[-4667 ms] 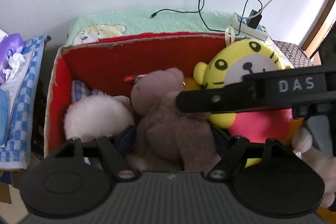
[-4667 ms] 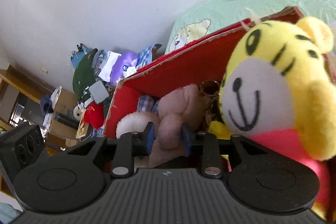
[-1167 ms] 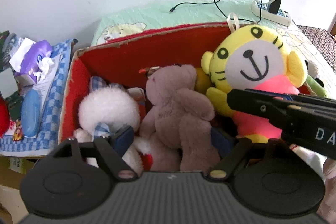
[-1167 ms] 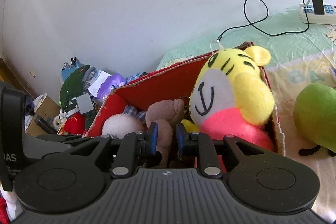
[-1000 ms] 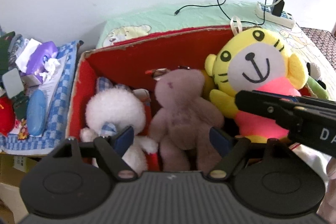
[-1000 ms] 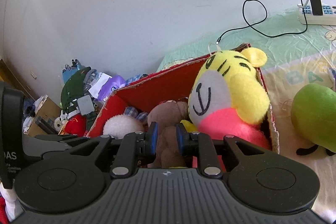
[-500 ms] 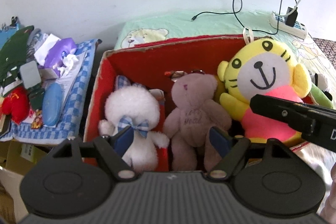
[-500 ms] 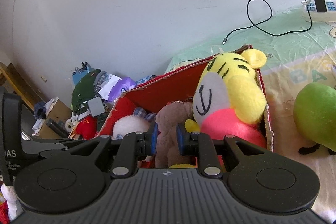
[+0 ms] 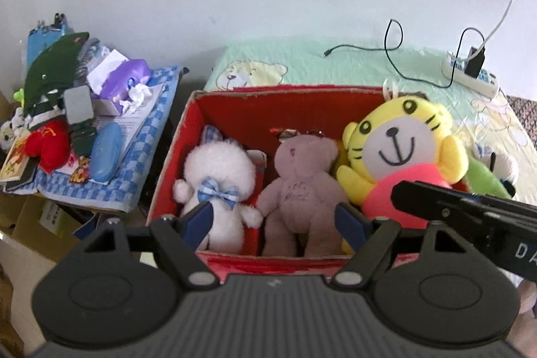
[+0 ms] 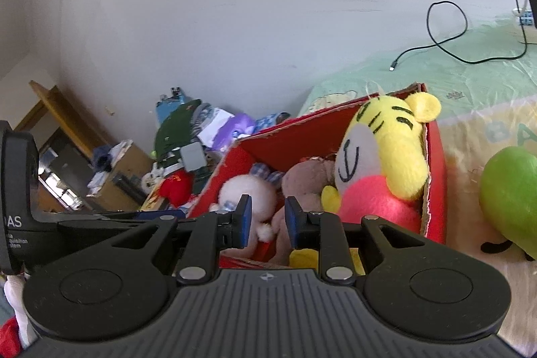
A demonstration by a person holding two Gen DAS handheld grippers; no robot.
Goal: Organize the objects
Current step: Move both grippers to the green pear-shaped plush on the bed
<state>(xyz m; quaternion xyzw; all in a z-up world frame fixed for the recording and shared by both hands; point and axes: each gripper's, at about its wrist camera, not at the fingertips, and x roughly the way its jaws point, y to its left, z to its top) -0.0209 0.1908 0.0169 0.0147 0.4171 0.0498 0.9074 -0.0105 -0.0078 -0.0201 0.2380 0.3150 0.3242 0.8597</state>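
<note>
The red cardboard box [image 9: 188,136] stands open on the bed [image 9: 302,62], filled by three toys side by side: a white plush with a blue checked bow [image 9: 218,176] at 9 o'clock inside it, a mauve teddy bear [image 9: 302,183] in the middle, and a yellow tiger plush in a pink shirt [image 9: 399,150] at 3 o'clock, its head rising above the rim. The toys touch one another and leave almost no spare floor in the box. Past the box's 3 o'clock wall a green plush [image 10: 506,193] lies on the bedding. At 9 o'clock, apart from the box, a checked cloth [image 9: 141,130] carries tissues and clutter. Toward 12 o'clock the bed is bare but for a black cable [image 9: 389,46].

The left gripper [image 9: 275,217] hangs over the near rim, jaws spread wide and empty. The right gripper [image 10: 267,222] has its jaws opening, a narrow gap with nothing between them
</note>
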